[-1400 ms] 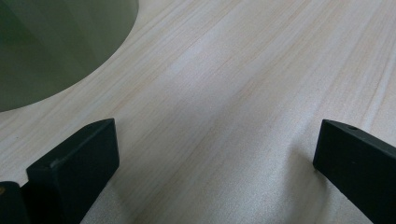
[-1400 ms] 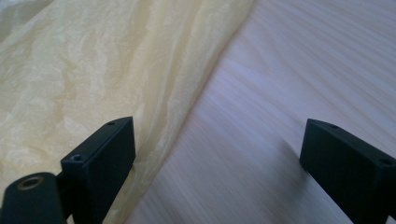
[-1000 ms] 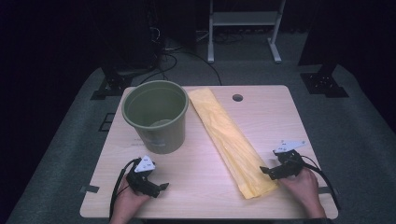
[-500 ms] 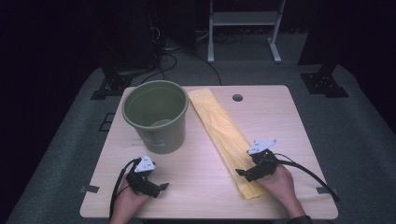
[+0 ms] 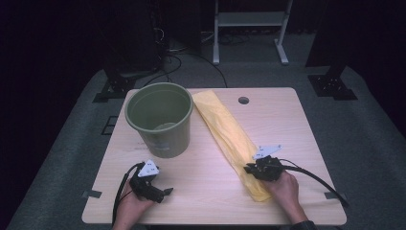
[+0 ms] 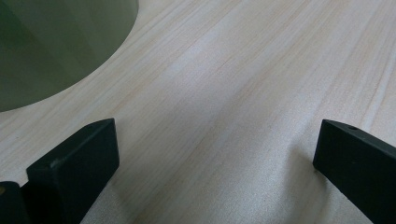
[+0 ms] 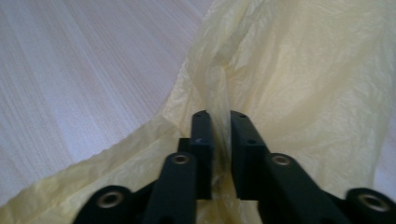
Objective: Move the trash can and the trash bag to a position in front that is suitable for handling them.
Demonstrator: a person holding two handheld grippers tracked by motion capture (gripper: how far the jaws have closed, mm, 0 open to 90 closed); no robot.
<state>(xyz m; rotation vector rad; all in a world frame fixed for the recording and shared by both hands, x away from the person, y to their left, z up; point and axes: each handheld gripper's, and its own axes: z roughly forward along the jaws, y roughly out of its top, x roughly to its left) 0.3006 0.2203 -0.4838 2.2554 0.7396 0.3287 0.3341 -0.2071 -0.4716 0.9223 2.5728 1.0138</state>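
Right gripper (image 7: 220, 116): jaws have just been closing and now stand nearly together, with a raised fold of the yellow plastic bag (image 7: 299, 84) pinched between the pads. In the high view the right gripper (image 5: 250, 168) sits over the near end of the bag (image 5: 225, 125), toward the table's near right corner, held by the right hand (image 5: 286, 188).

Left gripper (image 6: 215, 154): jaws wide apart, nothing between them, bare wood under them. In the high view it (image 5: 167, 191) lies at the near left of the table (image 5: 287, 120), gripped by the left hand (image 5: 131, 206), well apart from the bag.

Count: two grippers; one yellow bag, a long flattened strip lying aslant from the far edge near the middle down toward the near right; one green bucket (image 5: 160, 120), upright, at the far left of the table, just beside the bag's far end; one round hole (image 5: 243, 100) in the tabletop near the far edge.

Open room: bare wood along the whole right side, and a wide stretch between the two grippers along the near edge. The bucket's wall (image 6: 51, 46) stands close ahead of the left gripper.
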